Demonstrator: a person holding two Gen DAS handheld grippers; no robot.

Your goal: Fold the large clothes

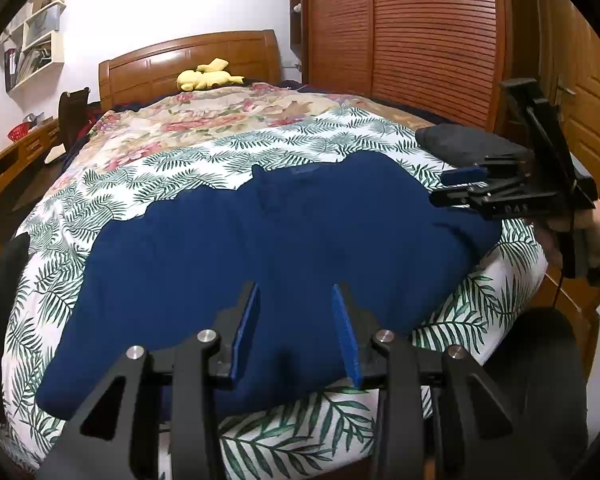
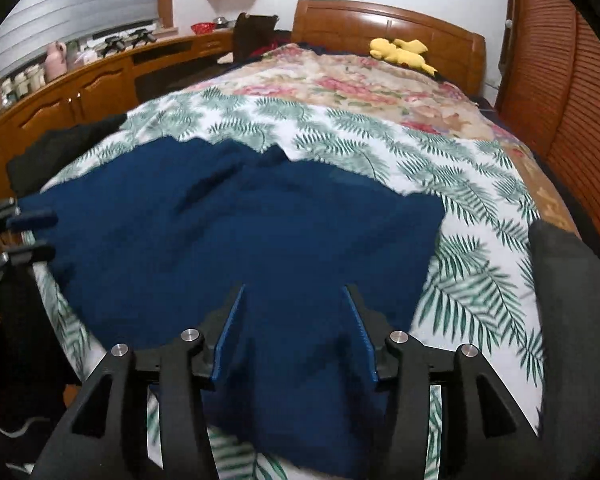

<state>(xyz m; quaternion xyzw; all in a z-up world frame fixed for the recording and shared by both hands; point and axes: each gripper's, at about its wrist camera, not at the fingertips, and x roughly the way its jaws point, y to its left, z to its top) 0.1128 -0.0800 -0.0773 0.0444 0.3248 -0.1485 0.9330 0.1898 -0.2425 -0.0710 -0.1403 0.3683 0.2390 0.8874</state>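
Observation:
A large navy blue garment (image 1: 260, 248) lies spread flat on the fern-print bed cover; it also shows in the right wrist view (image 2: 260, 240). My left gripper (image 1: 296, 292) is open and empty, hovering over the garment's near edge. My right gripper (image 2: 294, 292) is open and empty over the garment's near right part. The right gripper also shows at the right edge of the left wrist view (image 1: 448, 188), above the garment's right side. The left gripper shows at the left edge of the right wrist view (image 2: 36, 236), by the garment's left edge.
The bed (image 1: 188, 152) carries a fern-print cover and a floral quilt (image 1: 204, 116) further back. A yellow plush toy (image 1: 204, 76) sits by the wooden headboard. A dark grey folded garment (image 1: 464, 144) lies at the right, a black one (image 2: 64, 148) at the left. Wooden wardrobe (image 1: 412, 32) right.

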